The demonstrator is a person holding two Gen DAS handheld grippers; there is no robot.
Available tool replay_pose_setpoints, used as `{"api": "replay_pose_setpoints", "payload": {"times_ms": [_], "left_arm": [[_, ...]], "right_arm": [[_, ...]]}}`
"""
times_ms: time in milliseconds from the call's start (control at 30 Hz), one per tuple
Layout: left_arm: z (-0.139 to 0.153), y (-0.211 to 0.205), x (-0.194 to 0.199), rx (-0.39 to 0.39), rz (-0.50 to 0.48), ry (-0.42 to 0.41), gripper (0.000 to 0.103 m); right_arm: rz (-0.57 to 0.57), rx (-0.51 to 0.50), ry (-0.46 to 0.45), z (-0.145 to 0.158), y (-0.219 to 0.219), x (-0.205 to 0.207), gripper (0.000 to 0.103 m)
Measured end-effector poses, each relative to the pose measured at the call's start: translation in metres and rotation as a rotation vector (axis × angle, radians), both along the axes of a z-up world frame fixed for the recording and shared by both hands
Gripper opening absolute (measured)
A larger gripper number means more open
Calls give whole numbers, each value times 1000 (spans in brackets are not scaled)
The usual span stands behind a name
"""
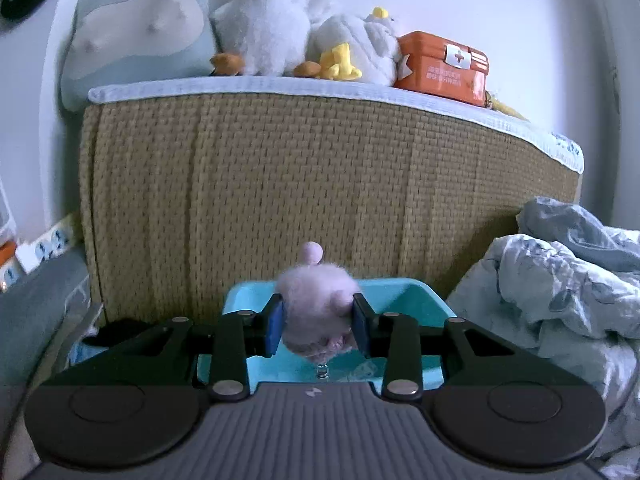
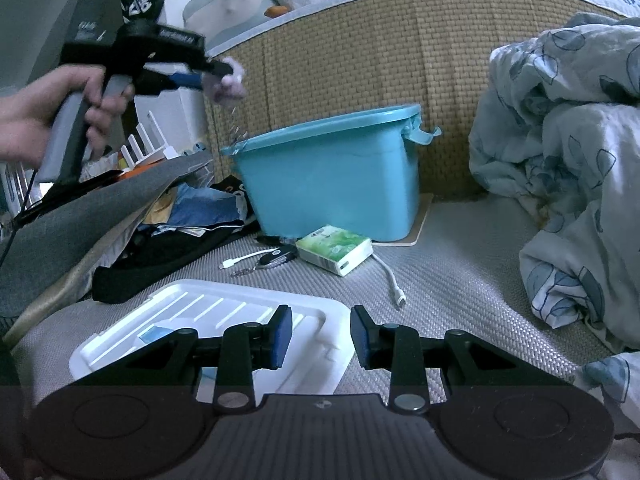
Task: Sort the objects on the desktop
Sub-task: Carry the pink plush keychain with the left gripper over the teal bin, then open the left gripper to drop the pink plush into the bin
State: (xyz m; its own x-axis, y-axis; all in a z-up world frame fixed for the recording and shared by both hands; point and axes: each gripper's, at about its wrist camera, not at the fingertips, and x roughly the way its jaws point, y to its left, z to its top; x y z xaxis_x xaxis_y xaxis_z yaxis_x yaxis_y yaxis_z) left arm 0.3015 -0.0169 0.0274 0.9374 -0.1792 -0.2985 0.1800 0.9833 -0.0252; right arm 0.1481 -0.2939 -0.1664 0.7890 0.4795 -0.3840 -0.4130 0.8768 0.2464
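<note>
1. The left gripper (image 1: 318, 326) has its jaws clamped on a pale pink plush keychain toy (image 1: 316, 308), held in the air above the near left corner of the teal plastic bin (image 2: 332, 176), its metal chain dangling toward the rim.
2. The right gripper (image 2: 320, 336) hovers with jaws apart and nothing between them, low over a white plastic tray (image 2: 192, 320) on the bed.
3. Judged from this, sorting is underway: the toy is about to go in, not yet released.
4. Still lying out near the bin: a green tissue pack (image 2: 334, 250), a white cable (image 2: 390, 280) and a dark key fob (image 2: 278, 257).
5. The bin's contents are mostly hidden; the toy is blurred, and the clutter at left is hard to identify.
</note>
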Motion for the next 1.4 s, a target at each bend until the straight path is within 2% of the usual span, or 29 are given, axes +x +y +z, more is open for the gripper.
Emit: {"api": "replay_pose_setpoints", "payload": {"times_ms": [333,467,767,1400], "left_arm": [[0,-10,42,-42,32,31,39],[-6,-16,53,-30,33,45,39],[-45,-23,82,-11,40,152,39],[-75,-33,95,50,49,268,40]], "right_arm": [[3,7,6,-1,0,2,36],[4,11,8,-2,-1,2,36],[10,21,14,-3,0,3,36],[9,29,29,-6,-1,5,36]]}}
